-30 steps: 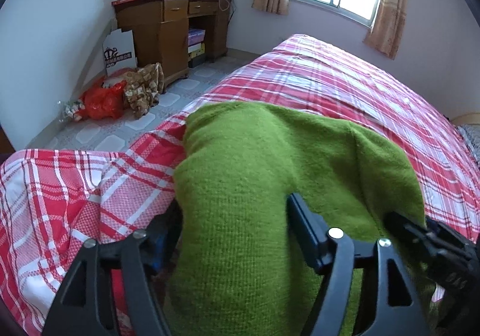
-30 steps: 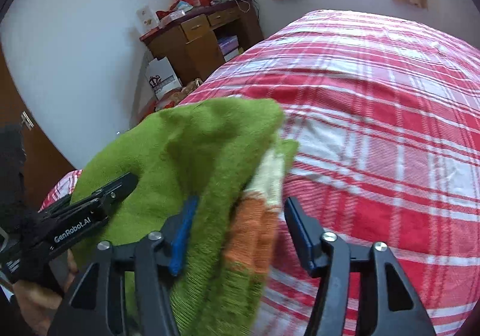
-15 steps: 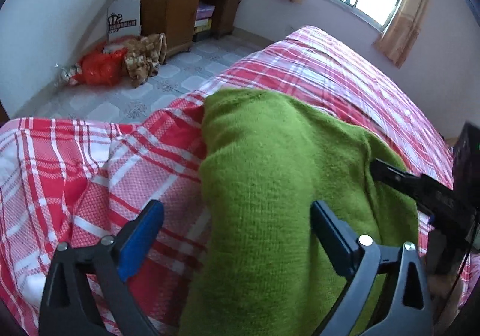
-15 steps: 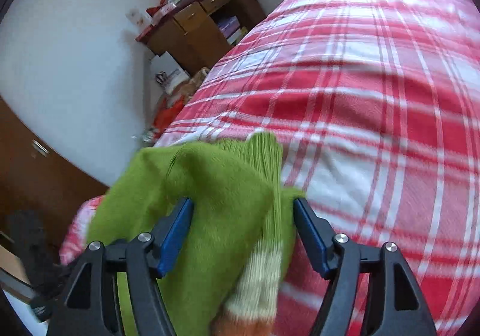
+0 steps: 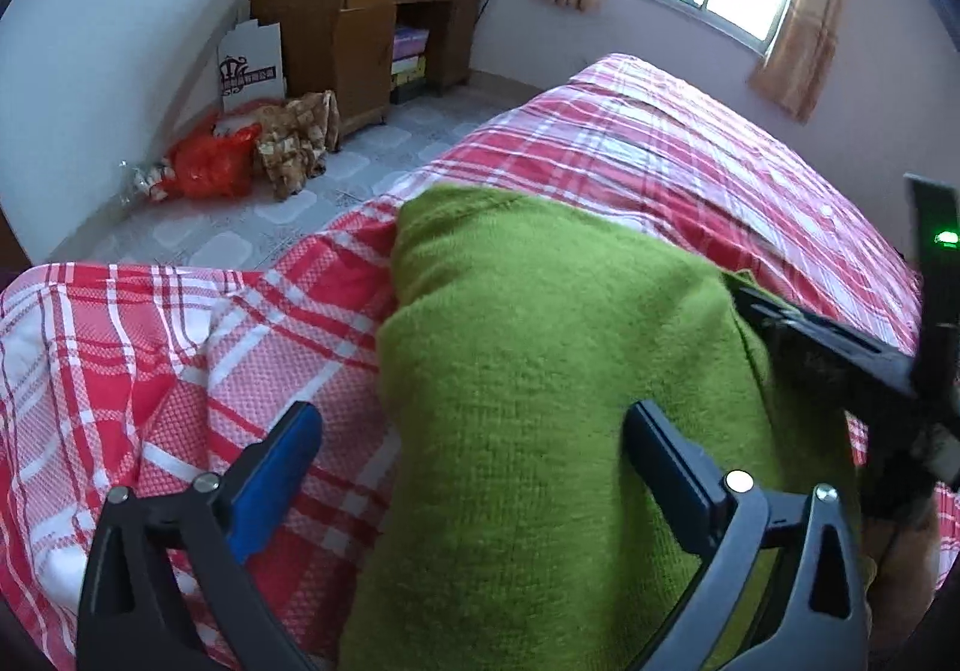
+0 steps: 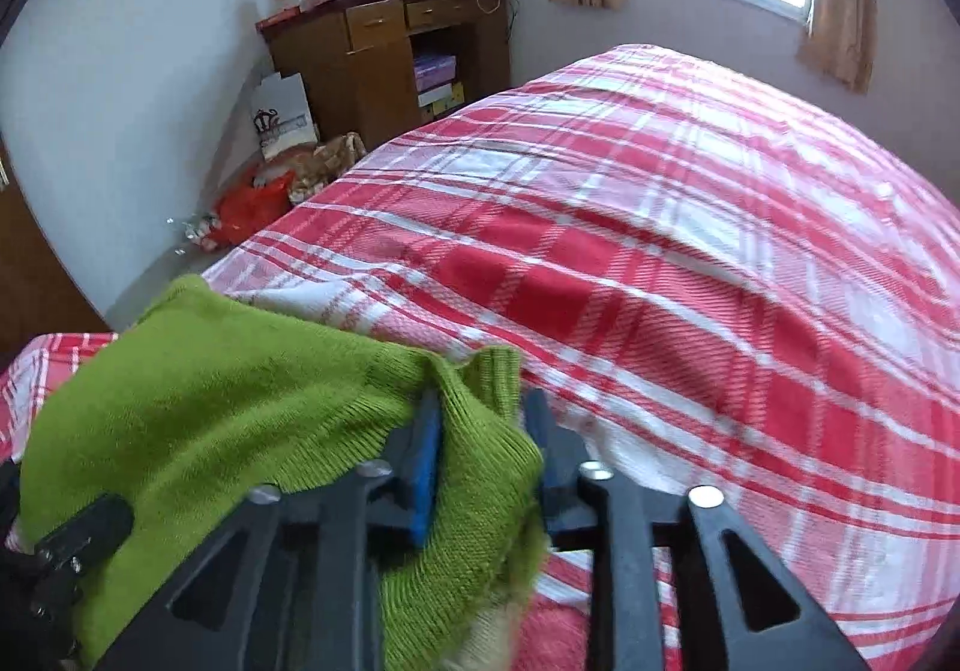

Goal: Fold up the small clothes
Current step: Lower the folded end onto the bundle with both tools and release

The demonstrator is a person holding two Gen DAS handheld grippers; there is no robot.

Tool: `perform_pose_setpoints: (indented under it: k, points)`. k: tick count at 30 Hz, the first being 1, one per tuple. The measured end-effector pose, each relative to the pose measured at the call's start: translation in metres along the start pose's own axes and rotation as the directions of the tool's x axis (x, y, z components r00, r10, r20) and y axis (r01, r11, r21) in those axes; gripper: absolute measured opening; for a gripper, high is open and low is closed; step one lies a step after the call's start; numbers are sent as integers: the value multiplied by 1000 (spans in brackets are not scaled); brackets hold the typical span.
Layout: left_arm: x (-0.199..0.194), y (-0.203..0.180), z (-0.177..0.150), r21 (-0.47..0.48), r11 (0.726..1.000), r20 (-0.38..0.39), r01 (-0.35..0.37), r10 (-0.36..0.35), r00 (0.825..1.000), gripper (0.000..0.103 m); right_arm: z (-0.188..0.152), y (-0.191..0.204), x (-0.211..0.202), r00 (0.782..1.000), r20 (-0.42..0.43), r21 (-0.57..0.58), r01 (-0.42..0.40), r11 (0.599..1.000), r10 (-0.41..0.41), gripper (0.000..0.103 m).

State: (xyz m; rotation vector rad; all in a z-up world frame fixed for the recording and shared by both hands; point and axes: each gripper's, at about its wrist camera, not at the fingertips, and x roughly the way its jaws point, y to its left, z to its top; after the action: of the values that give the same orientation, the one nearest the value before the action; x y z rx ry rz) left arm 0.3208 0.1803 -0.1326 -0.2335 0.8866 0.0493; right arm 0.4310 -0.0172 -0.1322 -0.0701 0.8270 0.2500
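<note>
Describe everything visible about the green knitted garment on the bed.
The green knitted garment is a soft, fuzzy, woolly-looking piece with ribbed edging and a cream patch low at its near end. It lies bunched in folded layers on the red-and-white plaid bedspread. The right gripper, whose jaws have just been closing, pinches a fold near the ribbed edge. The left gripper, whose jaws have just been opening, stands wide above it, gripping nothing.

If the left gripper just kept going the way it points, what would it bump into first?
Probably the green knitted garment lying on the red plaid bedspread; the open left gripper straddles its edge, though depth is unclear.
</note>
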Motion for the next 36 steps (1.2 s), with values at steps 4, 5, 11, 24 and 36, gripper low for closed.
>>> perform_pose_setpoints:
  k: [4,5,11,24,36]
  points:
    - [0,4,0,-16,1000,-3,7,-7,1000,103,-10,-6,-66,994,110,58,-10,998,3,37]
    - [0,3,0,-11,1000,0,1,-1,1000,103,-15,-3,-81,991,129,49,-30,998,23,37]
    - [-4,-2,-3,15,999,23,-31,31,999,103,-70,31,-143,984,129,67,-129,989,119,37]
    - [-17,-22,-19,122,979,125,-165,149,981,103,-134,36,-102,998,67,190,-16,982,3,74]
    - [-62,-12,-68,40,995,41,-96,95,995,101,-135,42,-104,996,85,162,11,987,-25,76]
